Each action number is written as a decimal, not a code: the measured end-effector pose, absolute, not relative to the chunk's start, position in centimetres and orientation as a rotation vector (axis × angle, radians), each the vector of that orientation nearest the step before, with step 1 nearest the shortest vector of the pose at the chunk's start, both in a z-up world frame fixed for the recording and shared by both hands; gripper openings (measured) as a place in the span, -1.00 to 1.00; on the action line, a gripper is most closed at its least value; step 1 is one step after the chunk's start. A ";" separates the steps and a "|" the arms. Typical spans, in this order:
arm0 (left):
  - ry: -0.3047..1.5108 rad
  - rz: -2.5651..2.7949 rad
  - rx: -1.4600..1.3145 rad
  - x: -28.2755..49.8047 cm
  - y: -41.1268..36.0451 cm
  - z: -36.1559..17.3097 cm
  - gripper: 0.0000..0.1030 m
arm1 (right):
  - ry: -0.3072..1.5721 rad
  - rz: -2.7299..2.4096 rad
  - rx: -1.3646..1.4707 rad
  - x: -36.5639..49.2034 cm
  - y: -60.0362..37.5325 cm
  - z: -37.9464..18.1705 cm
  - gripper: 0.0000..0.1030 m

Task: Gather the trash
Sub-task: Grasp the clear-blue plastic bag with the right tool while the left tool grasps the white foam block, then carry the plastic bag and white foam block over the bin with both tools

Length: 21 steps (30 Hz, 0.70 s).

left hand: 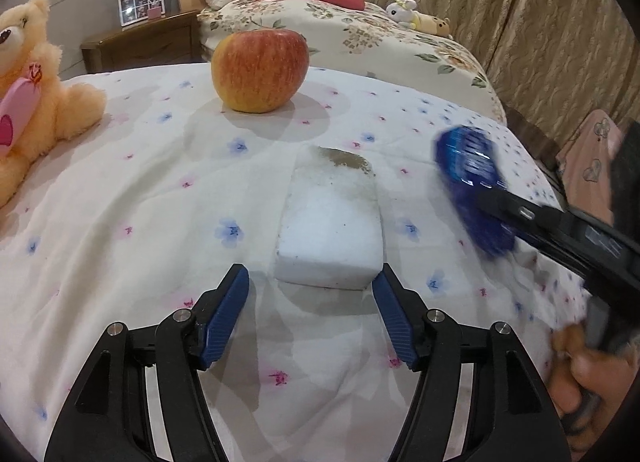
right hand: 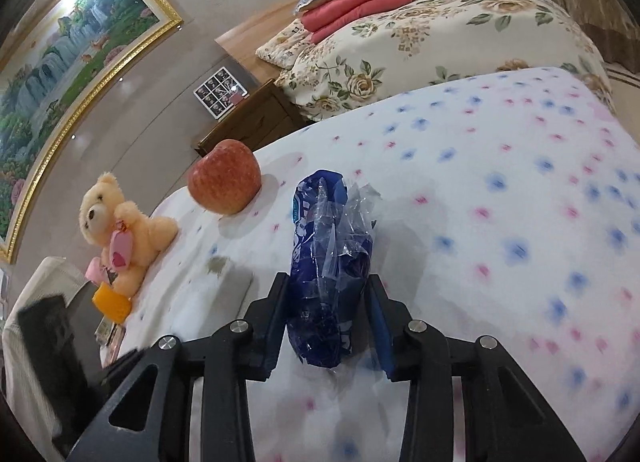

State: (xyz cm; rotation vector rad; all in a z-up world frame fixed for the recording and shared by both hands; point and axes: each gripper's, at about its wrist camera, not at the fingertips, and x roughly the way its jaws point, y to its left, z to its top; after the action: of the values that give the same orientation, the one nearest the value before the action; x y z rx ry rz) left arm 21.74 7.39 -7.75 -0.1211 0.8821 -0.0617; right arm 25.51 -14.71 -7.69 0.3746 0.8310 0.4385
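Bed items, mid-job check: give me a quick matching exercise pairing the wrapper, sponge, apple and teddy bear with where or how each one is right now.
Things:
1. blue plastic wrapper
2. white sponge
3. apple
4. teddy bear

States:
A. sits at the bed's edge holding a pink heart
B. lies on the quilt just ahead of the open left hand-held gripper
C. clamped in the right hand-held gripper
D. stands on the quilt beyond the sponge

Pairs: 1-C, 2-B, 3-D, 4-A
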 end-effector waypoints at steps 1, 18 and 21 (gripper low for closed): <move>0.883 -0.053 -0.115 21.8 7.3 -7.7 0.27 | 0.825 0.439 0.377 24.9 -15.1 -7.5 -0.26; 0.845 -0.253 -0.116 18.3 -1.6 -6.0 -0.13 | 0.775 0.320 0.377 17.2 -24.9 -5.8 -0.26; 0.847 -0.311 -0.106 17.5 -3.8 -5.7 -0.13 | 0.766 0.300 0.381 16.5 -26.0 -5.6 -0.26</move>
State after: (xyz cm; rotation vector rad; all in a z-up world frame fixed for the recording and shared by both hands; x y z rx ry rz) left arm 17.47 -3.83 -5.70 -0.1061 0.8467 -0.3107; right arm 16.50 -26.02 -5.62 0.3807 0.7662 0.2996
